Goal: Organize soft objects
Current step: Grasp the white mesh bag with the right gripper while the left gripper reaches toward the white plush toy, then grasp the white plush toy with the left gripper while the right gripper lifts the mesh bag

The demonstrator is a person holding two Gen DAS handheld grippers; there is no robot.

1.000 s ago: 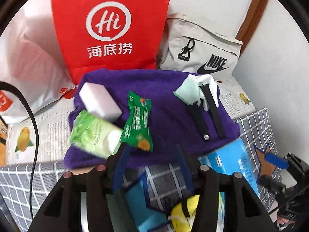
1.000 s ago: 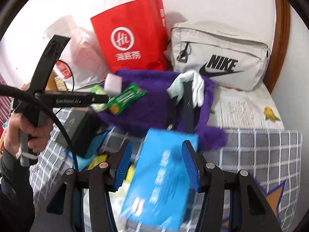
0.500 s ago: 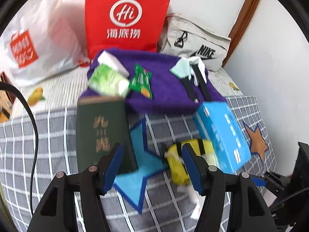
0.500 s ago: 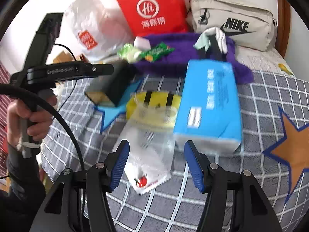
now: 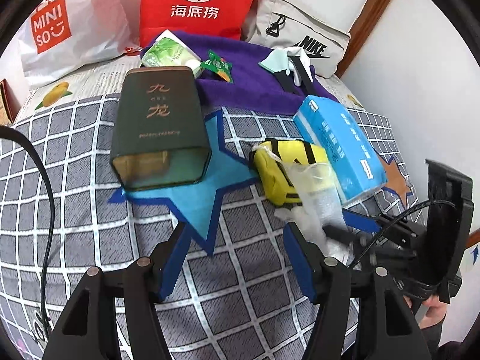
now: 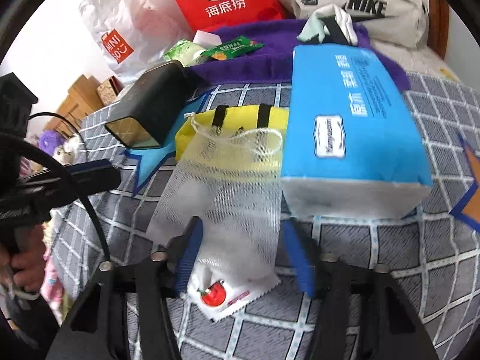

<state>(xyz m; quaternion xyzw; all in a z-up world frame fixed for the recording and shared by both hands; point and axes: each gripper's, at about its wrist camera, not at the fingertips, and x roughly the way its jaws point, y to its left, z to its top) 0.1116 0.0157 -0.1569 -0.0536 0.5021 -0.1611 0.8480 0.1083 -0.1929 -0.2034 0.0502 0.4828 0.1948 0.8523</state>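
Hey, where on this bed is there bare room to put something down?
Bare checked bedspread lies open near the left gripper, below the dark green tin box. Crowded: yellow pouch, white mesh bag and blue tissue pack cluster together.

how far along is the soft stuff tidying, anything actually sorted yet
Done: nothing looks sorted; the green packets just lie on the purple towel.
In hand: the right gripper is closing around the white mesh bag, pads not yet pressing. The left gripper is open over bare quilt.
Left: the yellow pouch, blue tissue pack and dark tin.
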